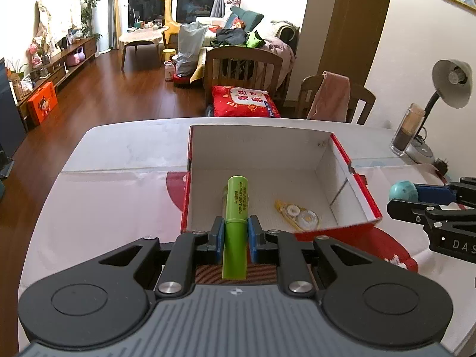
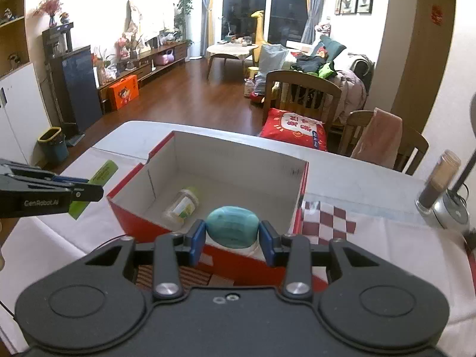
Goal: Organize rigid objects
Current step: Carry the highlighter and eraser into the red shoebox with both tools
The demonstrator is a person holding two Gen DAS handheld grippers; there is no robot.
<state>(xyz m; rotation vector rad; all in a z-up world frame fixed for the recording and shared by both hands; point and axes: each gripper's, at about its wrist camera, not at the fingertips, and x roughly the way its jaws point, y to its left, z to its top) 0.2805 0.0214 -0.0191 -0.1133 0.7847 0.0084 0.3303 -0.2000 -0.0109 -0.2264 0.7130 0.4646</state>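
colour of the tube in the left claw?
Lime green tube with dark print, clamped in the left claw. Shows best in the left wrist view.

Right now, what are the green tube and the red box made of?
The green tube looks like smooth plastic: even color, printed lettering, slight sheen. The red box looks like cardboard: thin folded walls, matte white inside, glossy red outside.

hidden: lip balm tube (image 1: 235,226) covers most of a small jar (image 2: 181,206) behind it in left view | cut off: right claw (image 1: 416,200) at 3 o'clock edge; desk lamp (image 2: 464,178) at 3 o'clock edge | unreadable: small green print on jar label
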